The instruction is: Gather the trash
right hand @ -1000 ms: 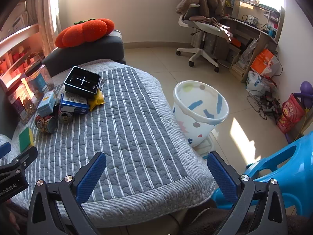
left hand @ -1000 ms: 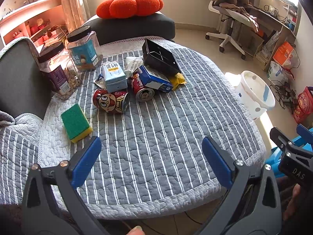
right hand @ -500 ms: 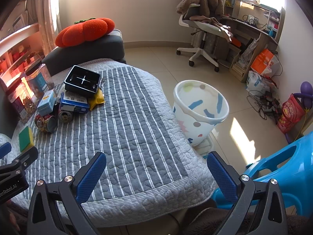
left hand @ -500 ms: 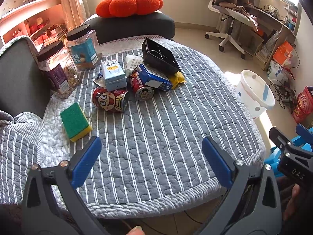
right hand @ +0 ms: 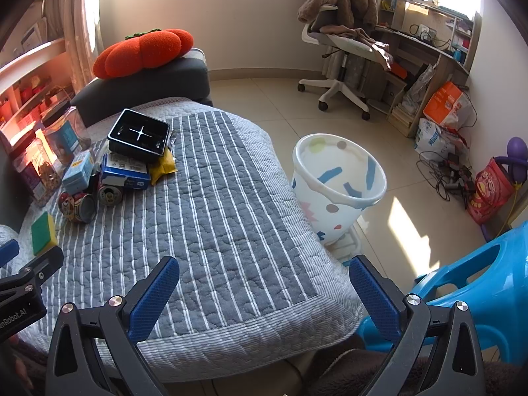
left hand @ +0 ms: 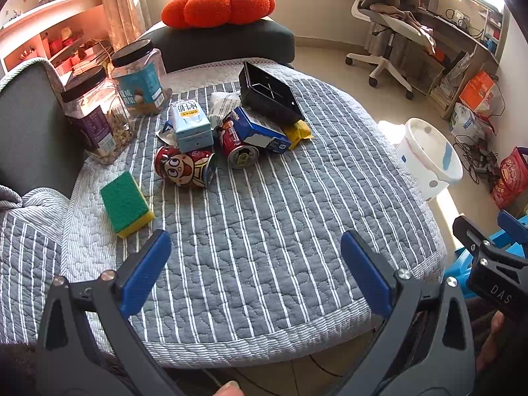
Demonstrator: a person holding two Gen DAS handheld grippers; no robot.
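Note:
A pile of trash lies on the grey striped quilt (left hand: 264, 231): a red cartoon can (left hand: 184, 167), a second red can (left hand: 238, 148), a light blue milk carton (left hand: 190, 124), a dark blue carton (left hand: 260, 129), a black plastic tray (left hand: 269, 92), a yellow wrapper (left hand: 300, 131) and crumpled white paper (left hand: 224, 102). The pile also shows in the right wrist view, with the tray (right hand: 139, 134) on top. A white patterned bin (right hand: 338, 184) stands on the floor right of the quilt. My left gripper (left hand: 254, 264) is open and empty near the quilt's front edge. My right gripper (right hand: 264, 290) is open and empty over the front right corner.
A green and yellow sponge (left hand: 126, 204) lies left of the pile. Two lidded jars (left hand: 115, 105) stand at the back left. A dark cushion with an orange pumpkin pillow (left hand: 217, 6) is behind. A blue plastic stool (right hand: 468, 280) stands at the right, an office chair (right hand: 340, 52) beyond.
The left view has shifted very slightly; the pile sits a touch higher in frame. Both grippers stay open and empty.

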